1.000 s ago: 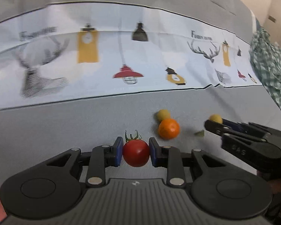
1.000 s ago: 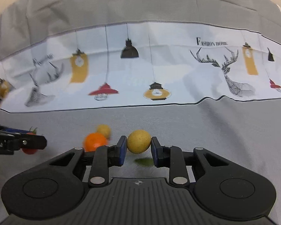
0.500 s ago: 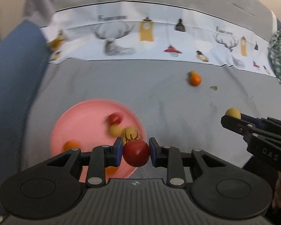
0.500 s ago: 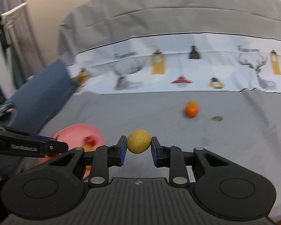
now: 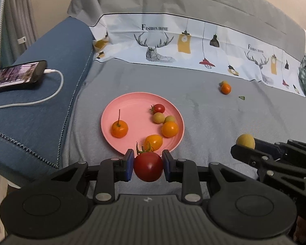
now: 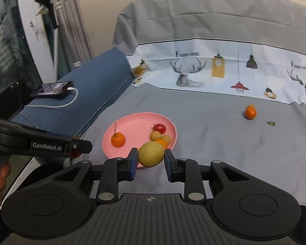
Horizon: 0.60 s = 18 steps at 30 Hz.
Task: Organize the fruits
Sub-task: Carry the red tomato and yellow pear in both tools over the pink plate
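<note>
A grey sheet (image 5: 224, 122) is spread over a sofa seat, with a printed white band (image 5: 193, 47) along the back and a blue armrest (image 5: 40, 94) at the left edge. The left gripper (image 5: 148, 164) is seen pinching a red tomato (image 5: 148, 166) between its blue pads, held in the air just before the near rim of a pink plate (image 5: 124, 102). The right gripper (image 6: 151, 160) is pressed onto a yellowish round fruit (image 6: 151, 153), also near the plate's front edge. On the plate an orange fruit with a stem (image 5: 119, 129) is placed at the left, apart from the others; a small tomato (image 5: 159, 108), two pale fruits (image 5: 159, 117), an orange one (image 5: 169, 129) and an oval yellow-orange one (image 5: 154, 141) are crowded at the right side. The middle of the plate is left bare. Well apart, toward the right, an orange fruit (image 5: 225, 88) touching a pale one and a green scrap (image 5: 242, 97) are found on open grey cloth. A phone (image 5: 16, 74) with a white cable (image 5: 51, 94) is laid on the armrest.
</note>
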### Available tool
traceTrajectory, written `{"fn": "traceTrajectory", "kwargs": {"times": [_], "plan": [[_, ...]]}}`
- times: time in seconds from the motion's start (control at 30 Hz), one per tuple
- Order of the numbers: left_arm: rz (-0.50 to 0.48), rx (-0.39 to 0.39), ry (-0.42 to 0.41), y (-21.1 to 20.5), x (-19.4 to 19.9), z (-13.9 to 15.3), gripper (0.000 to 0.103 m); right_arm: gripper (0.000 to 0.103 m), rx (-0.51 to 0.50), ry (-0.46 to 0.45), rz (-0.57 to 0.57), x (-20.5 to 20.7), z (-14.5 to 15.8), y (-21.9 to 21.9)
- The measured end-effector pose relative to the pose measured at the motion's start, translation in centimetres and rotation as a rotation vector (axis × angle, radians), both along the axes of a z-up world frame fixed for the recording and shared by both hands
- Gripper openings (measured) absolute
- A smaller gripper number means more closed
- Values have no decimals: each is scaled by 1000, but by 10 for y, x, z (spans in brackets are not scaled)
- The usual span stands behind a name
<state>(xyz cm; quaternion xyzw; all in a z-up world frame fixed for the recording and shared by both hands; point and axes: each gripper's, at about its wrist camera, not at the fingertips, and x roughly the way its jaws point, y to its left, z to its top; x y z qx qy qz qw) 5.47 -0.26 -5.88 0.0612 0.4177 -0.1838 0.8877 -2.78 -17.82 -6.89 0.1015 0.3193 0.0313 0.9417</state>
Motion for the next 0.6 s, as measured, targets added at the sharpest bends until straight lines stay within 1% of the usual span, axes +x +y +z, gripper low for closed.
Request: {"fn": "traceTrajectory", "kwargs": {"times": [0.3, 0.43, 0.6], "plan": [[20, 2, -4, 4, 10, 1, 33, 29, -19, 7, 22, 8, 1, 7], [29, 13, 9, 4, 23, -3, 33, 29, -16, 20, 32, 17, -4, 7], [40, 31, 29, 3, 46, -11, 33, 29, 3, 31, 39, 41, -10, 6]]}}
